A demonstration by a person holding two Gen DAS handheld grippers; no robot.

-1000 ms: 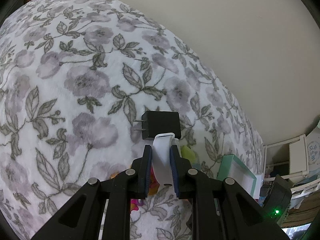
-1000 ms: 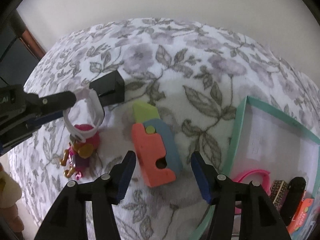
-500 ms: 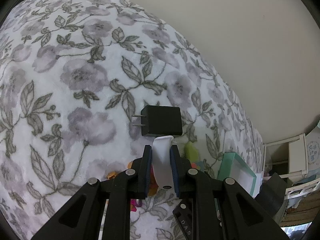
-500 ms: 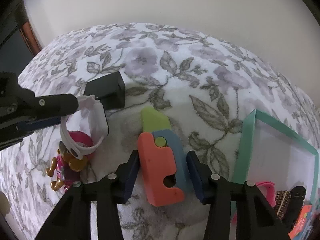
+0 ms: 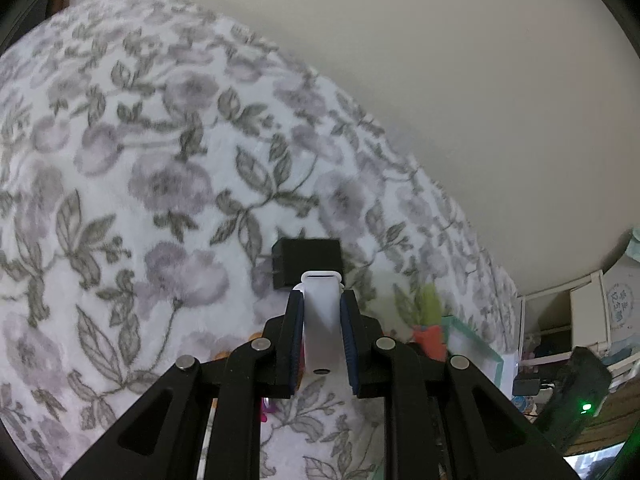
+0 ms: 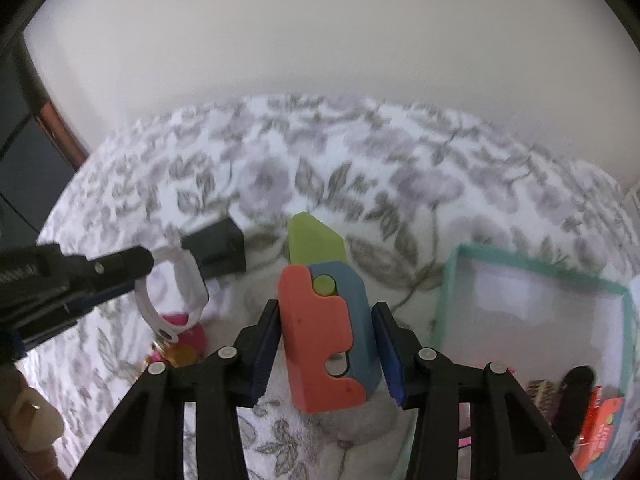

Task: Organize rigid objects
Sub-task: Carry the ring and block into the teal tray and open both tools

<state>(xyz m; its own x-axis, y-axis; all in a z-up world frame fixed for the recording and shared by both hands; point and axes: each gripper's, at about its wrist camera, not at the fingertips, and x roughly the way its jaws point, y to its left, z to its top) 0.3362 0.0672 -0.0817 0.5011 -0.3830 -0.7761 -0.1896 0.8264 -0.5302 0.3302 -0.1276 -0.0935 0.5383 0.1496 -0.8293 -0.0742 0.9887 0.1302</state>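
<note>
My left gripper (image 5: 322,304) is shut on a white watch strap (image 5: 322,320), held above the floral blanket; the strap loop also shows in the right wrist view (image 6: 176,292). A black plug adapter (image 5: 306,266) lies just beyond it, seen too in the right wrist view (image 6: 216,250). My right gripper (image 6: 326,320) has its fingers close on both sides of an orange, blue and green toy knife (image 6: 324,312); contact is unclear. A pink toy figure (image 6: 182,344) lies under the strap.
A teal-rimmed box (image 6: 448,280) at the right holds a pink ring, a black object and an orange pack. The box edge also shows in the left wrist view (image 5: 472,332). A white shelf (image 5: 584,312) stands beyond the bed. A wall lies behind.
My right gripper has moved forward and narrowed its fingers around the toy knife. My left gripper has kept hold of the white strap and shifted slightly.
</note>
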